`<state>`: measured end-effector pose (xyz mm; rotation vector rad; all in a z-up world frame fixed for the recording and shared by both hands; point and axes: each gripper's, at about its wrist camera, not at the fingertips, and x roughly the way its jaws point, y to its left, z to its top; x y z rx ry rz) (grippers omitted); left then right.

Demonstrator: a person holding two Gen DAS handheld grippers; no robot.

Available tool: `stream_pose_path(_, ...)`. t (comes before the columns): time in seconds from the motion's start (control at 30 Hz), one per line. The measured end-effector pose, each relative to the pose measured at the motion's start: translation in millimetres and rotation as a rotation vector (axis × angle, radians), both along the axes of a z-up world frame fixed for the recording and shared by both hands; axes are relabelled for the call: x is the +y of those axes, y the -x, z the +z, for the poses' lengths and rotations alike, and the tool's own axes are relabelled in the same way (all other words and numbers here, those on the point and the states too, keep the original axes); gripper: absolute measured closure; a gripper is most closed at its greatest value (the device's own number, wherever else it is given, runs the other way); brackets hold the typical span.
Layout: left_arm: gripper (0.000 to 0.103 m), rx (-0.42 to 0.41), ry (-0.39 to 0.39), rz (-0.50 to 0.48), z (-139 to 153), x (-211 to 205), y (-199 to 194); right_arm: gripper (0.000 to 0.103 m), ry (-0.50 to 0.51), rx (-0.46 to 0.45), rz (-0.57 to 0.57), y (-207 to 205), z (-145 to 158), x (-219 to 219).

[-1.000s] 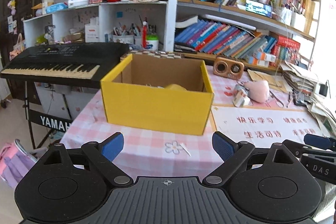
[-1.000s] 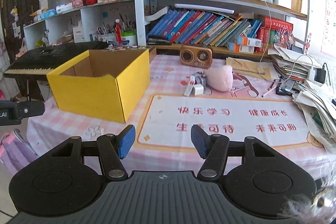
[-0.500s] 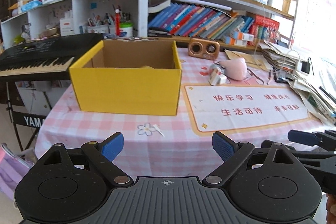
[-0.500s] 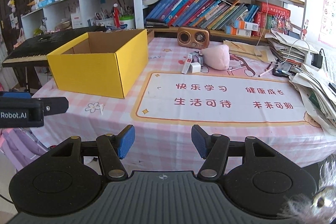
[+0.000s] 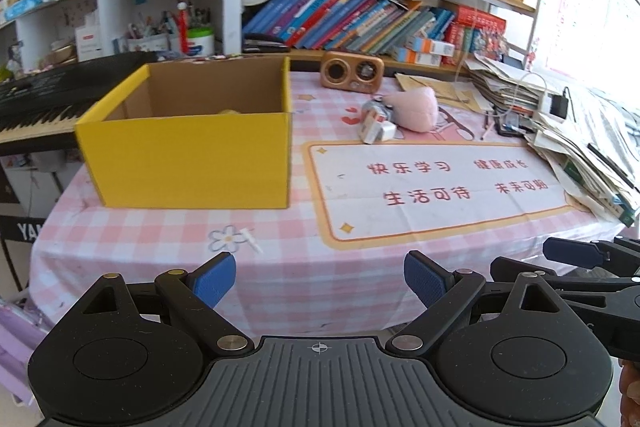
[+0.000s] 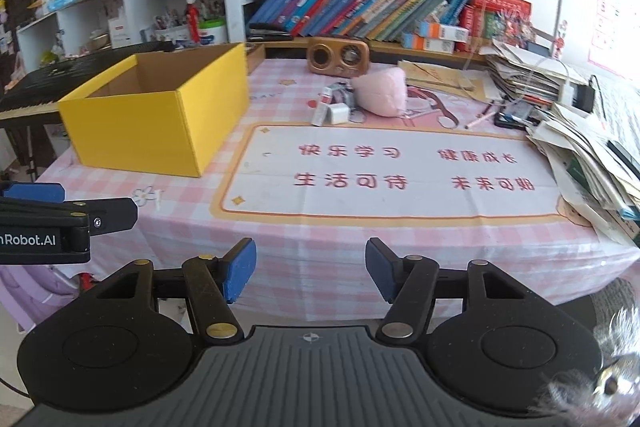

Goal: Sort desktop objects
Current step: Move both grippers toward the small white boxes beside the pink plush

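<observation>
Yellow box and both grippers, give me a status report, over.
Left gripper open, empty. Right gripper open, empty. Yellow box upright on the table's left, something yellowish inside; pink plush and small items unsorted behind the mat. Nothing blocking.

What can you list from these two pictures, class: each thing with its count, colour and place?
box: one, yellow outside, brown inside, open, table's left part.
mat: one, white with orange border and red characters, right of the box.
tablecloth: one, pink-and-white check, over the table.
speaker: one, brown, at the table's back.
plush: one, pink, in front of the speaker.
small white items: a few, beside the plush; exact count unclear.
paper stack: one heap, mostly white, table's right edge.
keyboard: one, black, left of the table.
books: many, mostly blue, on the shelf behind.
left hand-held gripper: one, black with blue pads, open, empty.
right hand-held gripper: one, black with blue pads, open, empty.
</observation>
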<state>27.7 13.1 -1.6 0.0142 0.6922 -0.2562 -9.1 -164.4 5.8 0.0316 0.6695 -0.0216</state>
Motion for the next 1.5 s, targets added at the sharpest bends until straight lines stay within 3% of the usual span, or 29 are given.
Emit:
stream_pose_path(0.87,0.01,0.071,-0.01,-0.141,-16,-88,-74,0.042,-0.014,0.085,-0.115,-56,-13,-84)
stream_pose_path(1.5,0.01,0.123,-0.018,-0.088,-29,-141,-137,0.042,-0.03,0.139,-0.053,-130,-23,-143)
